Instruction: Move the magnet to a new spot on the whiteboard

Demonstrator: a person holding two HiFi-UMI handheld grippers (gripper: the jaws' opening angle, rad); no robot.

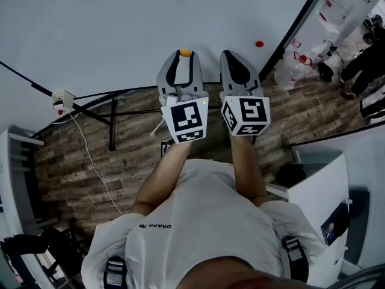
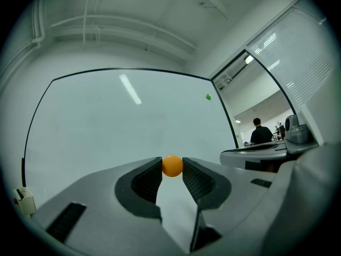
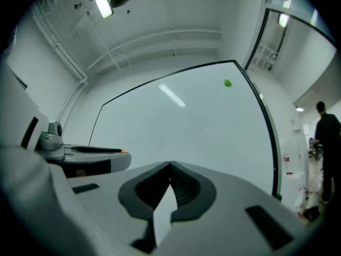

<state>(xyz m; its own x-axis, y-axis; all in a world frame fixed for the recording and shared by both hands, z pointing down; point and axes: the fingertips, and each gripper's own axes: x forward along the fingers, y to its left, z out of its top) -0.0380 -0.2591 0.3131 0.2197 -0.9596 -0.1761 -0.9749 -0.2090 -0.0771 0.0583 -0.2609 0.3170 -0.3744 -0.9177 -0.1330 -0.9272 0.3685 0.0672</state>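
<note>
left claw (image 2: pixel 172 169) is clamped on the orange magnet (image 2: pixel 172 165) at its very tips, with the whiteboard (image 2: pixel 122 121) straight ahead; the magnet perhaps touches it. right claw (image 3: pixel 170 166) is closed, empty, just beside. another small dot (image 3: pixel 227 82) sits far up-right.

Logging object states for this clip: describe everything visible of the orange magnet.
The orange magnet is small, round and smooth, plain in colour and plastic-looking. It sits pinched at the very tips of the left gripper, with both ribbed pads pressing on its sides, right in front of the whiteboard. Whether its back touches the board cannot be told.
</note>
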